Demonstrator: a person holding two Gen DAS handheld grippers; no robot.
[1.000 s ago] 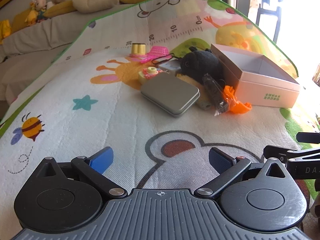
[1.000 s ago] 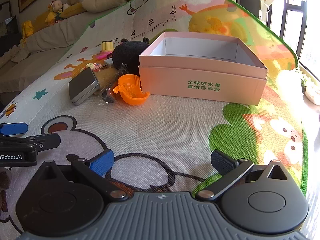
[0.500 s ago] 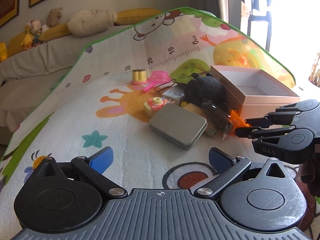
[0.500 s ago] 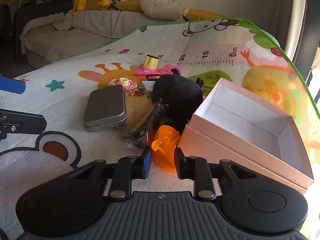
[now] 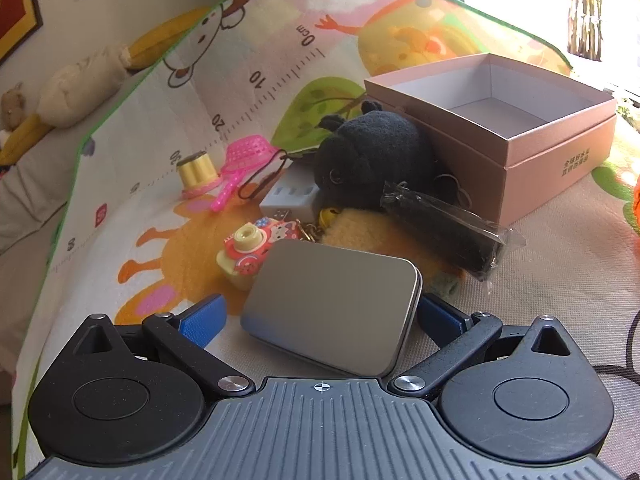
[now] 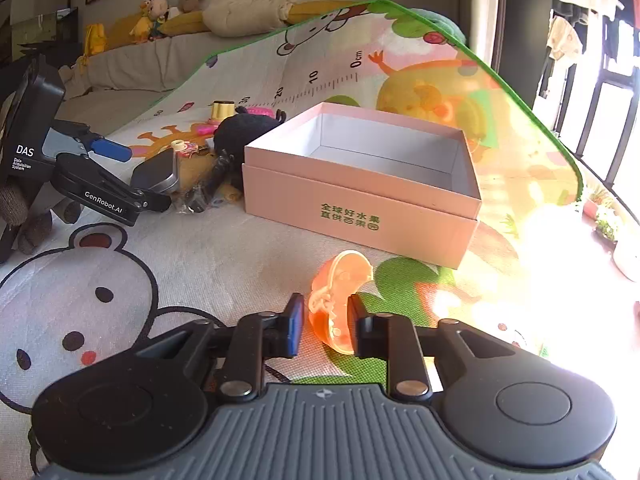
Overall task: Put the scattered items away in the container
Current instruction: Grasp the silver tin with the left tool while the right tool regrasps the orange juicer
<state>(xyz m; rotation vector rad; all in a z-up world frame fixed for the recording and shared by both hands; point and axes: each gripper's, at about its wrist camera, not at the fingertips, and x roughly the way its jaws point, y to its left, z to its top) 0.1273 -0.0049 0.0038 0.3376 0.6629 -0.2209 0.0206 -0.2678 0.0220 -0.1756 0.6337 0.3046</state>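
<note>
Here the right gripper (image 6: 323, 322), jaws opening, loosely grasps the orange toy (image 6: 340, 300) at lower centre for boxing; the left gripper (image 5: 320, 318) gapes around the tin (image 5: 332, 304).

The pink box (image 6: 362, 196) stood open-topped with nothing over its mouth, so entry from above was free. Bare mat (image 6: 224, 256) lay in front of its near wall, broken only by the orange toy (image 6: 340, 300). Against the box's left side crowded the black plush (image 5: 376, 160), a wrapped dark bundle (image 5: 444, 228), the grey tin (image 5: 332, 308) and small toys, leaving no gap there. Beyond that pile the mat rose steeply.
</note>
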